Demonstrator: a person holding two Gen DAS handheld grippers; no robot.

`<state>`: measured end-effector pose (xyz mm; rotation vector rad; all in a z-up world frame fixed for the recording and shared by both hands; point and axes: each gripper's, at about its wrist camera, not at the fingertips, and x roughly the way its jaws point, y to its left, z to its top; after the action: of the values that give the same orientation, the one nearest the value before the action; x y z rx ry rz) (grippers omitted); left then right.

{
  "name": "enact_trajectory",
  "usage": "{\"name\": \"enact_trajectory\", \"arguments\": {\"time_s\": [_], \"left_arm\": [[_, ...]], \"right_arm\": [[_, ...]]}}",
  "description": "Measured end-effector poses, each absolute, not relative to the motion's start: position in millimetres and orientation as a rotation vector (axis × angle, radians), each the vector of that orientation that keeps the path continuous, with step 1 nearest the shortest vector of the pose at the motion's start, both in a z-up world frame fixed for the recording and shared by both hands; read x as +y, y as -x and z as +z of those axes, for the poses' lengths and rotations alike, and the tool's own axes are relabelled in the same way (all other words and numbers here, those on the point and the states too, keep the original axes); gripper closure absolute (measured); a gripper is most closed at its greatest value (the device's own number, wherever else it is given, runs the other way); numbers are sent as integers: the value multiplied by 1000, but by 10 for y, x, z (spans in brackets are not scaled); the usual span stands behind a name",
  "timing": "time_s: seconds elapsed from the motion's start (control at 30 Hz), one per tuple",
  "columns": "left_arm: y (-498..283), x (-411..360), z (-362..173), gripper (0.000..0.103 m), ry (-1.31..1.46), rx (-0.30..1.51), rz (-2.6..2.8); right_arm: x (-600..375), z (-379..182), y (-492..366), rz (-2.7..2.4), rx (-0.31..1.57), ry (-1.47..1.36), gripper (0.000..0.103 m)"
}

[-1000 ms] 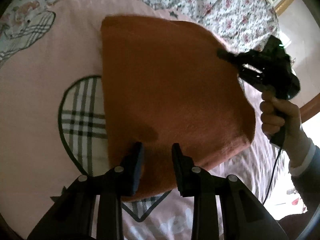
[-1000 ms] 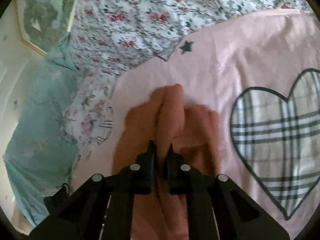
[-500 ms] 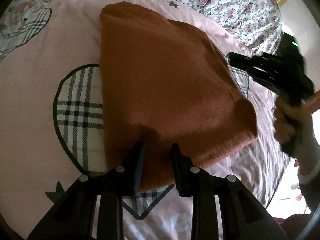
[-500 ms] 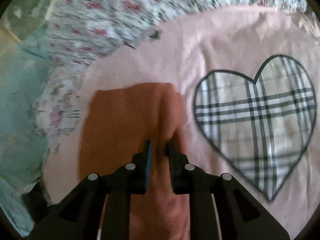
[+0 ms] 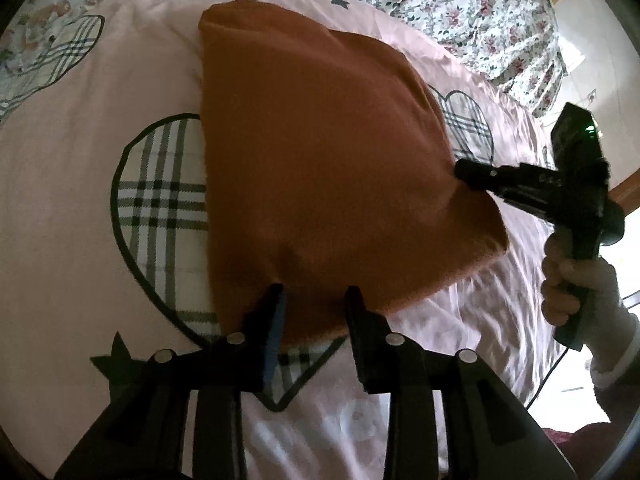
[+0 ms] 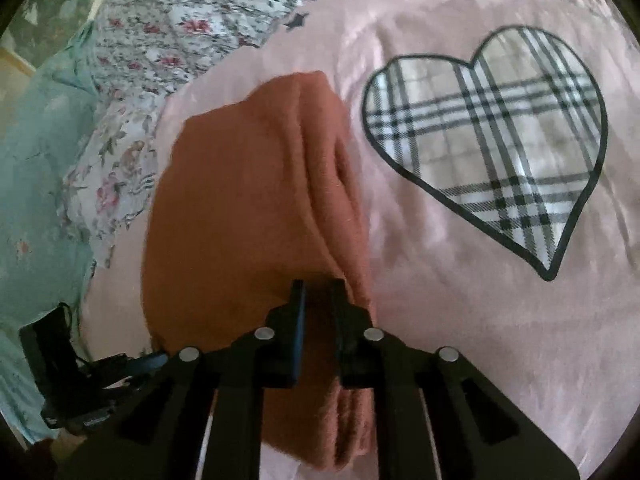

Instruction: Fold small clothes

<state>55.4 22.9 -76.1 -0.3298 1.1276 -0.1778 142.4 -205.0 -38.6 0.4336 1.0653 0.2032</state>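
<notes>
Pink bedding [image 5: 80, 184] printed with plaid hearts [image 6: 492, 148] and small dark stars covers the surface, bordered on its far side by a floral sheet [image 5: 460, 4] and, in the right wrist view, a pale teal cloth [image 6: 36, 168] off to the left. On the pink cover lies the folded orange garment [image 5: 320, 168], a thick fleecy piece with stacked layers. The left gripper [image 5: 314, 312] sits at the garment's near edge with its jaws apart, one finger on each side of a stretch of that hem; whether the pads touch the fabric cannot be told. Ahead of it the garment runs away to a far corner, its left edge straight over a plaid heart, its right edge ending in a rounded corner. The right gripper [image 6: 318, 284] is clamped on the garment's layered side edge, the folds bunched between its nearly closed fingers; seen from the left wrist camera, it [image 5: 460, 170] reaches in from the right, held by the person's hand [image 5: 564, 280]. To the right of the right gripper the pink cover is bare of clothing, with only the plaid heart print. To its left, the garment's flat top spreads toward the left gripper [image 6: 156, 358], visible low at the corner.
</notes>
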Motion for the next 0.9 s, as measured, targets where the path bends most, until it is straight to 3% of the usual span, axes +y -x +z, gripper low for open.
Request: {"name": "enact_trajectory", "arguments": {"time_s": [0.17,0.37,0.63,0.8,0.9], "left_arm": [[-452,229,-728,62,320,1120,-182],[-453,187,-773,62,287,1140,-180],[-359,207,-669,58,247,1135,-189],[-215,272,-546,47,239,1104,-176],[-89,326,-476,38,219,1085,-151]], "right_arm": [[-1854,-238,-1159,280,1051,-369,89],[-1892,-704,-929,212,1130,-351,89],[-1888,-418,-750,191,1087,-377,88],[-1825,-243,-564,190,1043,-385,71],[-1754,-165,-429,190,1017,-370,70]]}}
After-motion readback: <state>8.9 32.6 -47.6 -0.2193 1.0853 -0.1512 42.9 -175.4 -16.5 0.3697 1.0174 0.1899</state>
